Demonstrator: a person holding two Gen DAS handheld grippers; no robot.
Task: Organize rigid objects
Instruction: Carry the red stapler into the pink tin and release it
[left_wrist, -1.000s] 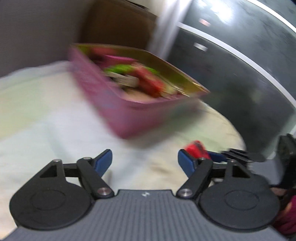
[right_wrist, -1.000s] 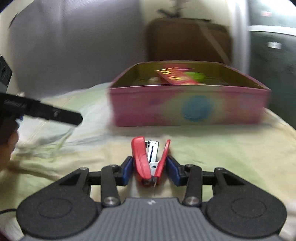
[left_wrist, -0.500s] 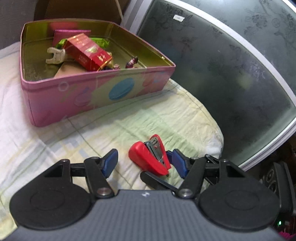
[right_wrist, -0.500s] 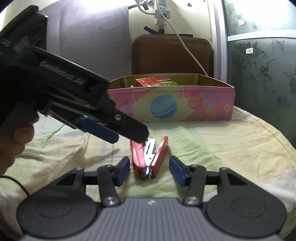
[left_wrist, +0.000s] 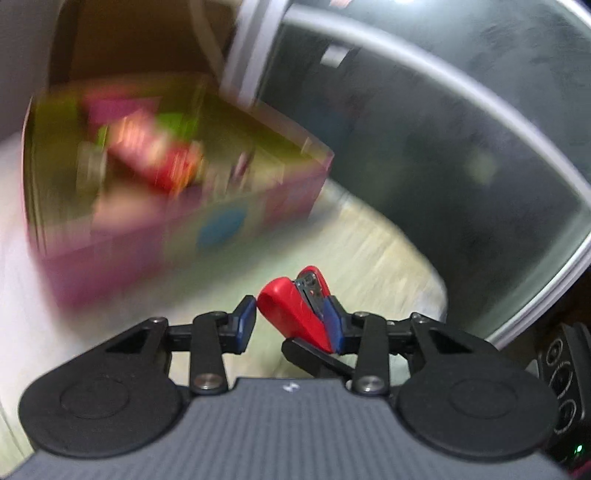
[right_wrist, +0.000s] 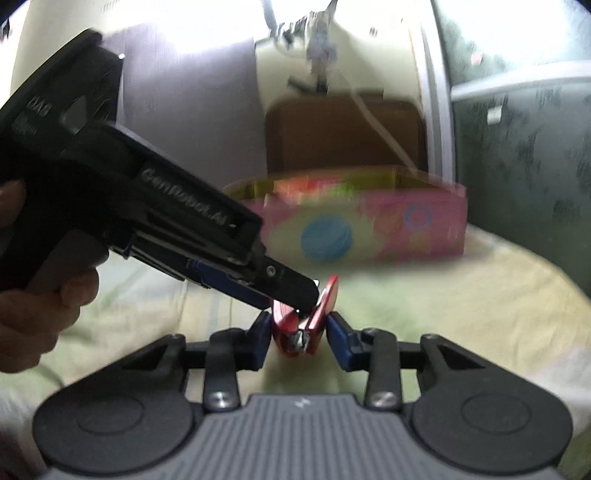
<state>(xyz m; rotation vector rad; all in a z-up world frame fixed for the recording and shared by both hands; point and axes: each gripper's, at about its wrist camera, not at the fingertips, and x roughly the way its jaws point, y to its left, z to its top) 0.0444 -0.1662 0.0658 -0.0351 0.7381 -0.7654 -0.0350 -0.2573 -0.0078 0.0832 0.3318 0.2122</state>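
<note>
Left hand (right_wrist: 40, 295): at the far left of the right wrist view, wrapped round the grip of the left gripper.
Left gripper (left_wrist: 291, 321): its fingers (left_wrist: 245, 323) stand a little apart, the red stapler between them; the right pad touches the stapler's side, the left pad sits just beside its nose, and whether it presses I cannot tell.
Red stapler (left_wrist: 295, 314): low over a pale cloth-covered surface (left_wrist: 376, 258), near side of the tin; whether it rests there or is lifted I cannot tell.
Stapler's long axis: it runs roughly forward along the right gripper's view, slightly open like a V, and angles up and to the right across the left gripper's view.
Right gripper (right_wrist: 298, 338): fingers apart on either side of the stapler's rear end, close beside it with small gaps showing, so not clamped.
Which is nearer: both sit at the stapler; the left one reaches in from the left across its front part and looks the more engaged.
Pink tin (right_wrist: 436, 236): open, beyond the stapler and well apart from it, blurred items inside.
Coming move, as a judgement: carry the stapler forward into the tin.
</note>
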